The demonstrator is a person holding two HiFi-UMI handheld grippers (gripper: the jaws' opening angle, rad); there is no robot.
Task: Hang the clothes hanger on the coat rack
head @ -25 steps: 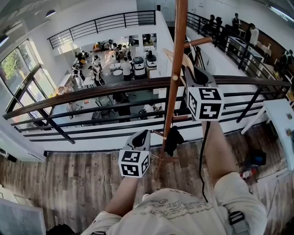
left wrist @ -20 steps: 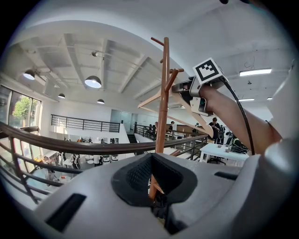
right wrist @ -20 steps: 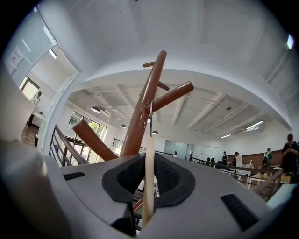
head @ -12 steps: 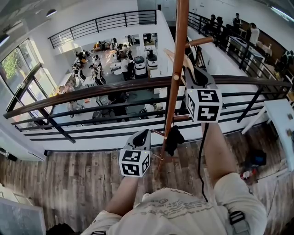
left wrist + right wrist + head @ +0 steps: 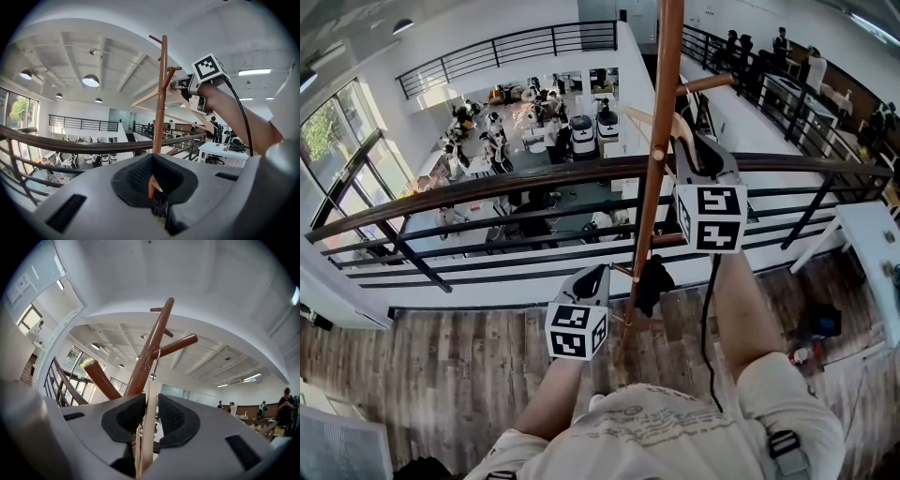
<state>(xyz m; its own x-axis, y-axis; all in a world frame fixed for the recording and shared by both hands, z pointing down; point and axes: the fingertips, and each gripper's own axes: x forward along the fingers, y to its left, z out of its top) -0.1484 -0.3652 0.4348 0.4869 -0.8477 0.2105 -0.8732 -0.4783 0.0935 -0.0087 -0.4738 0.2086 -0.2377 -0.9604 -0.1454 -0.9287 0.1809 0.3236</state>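
The brown coat rack pole [image 5: 661, 112] rises right in front of me. A pale wooden hanger [image 5: 649, 116] sits high beside it. In the right gripper view its metal hook [image 5: 157, 359] rests over an upper peg [image 5: 173, 345]. My right gripper [image 5: 682, 142] has just been opening. The hanger's flat wood [image 5: 149, 427] still stands between its pads, with a gap on the right side. Lower down, my left gripper [image 5: 596, 274] is shut on a short lower peg [image 5: 152, 185] of the rack.
A dark handrail [image 5: 487, 187] runs across just behind the rack, with an atrium and several people far below. A white table [image 5: 877, 244] stands at the right. Something black [image 5: 654, 281] hangs low on the pole. Wooden plank floor lies underfoot.
The right gripper's marker cube has rolled and shifted slightly. The left gripper and the rack have stayed put.
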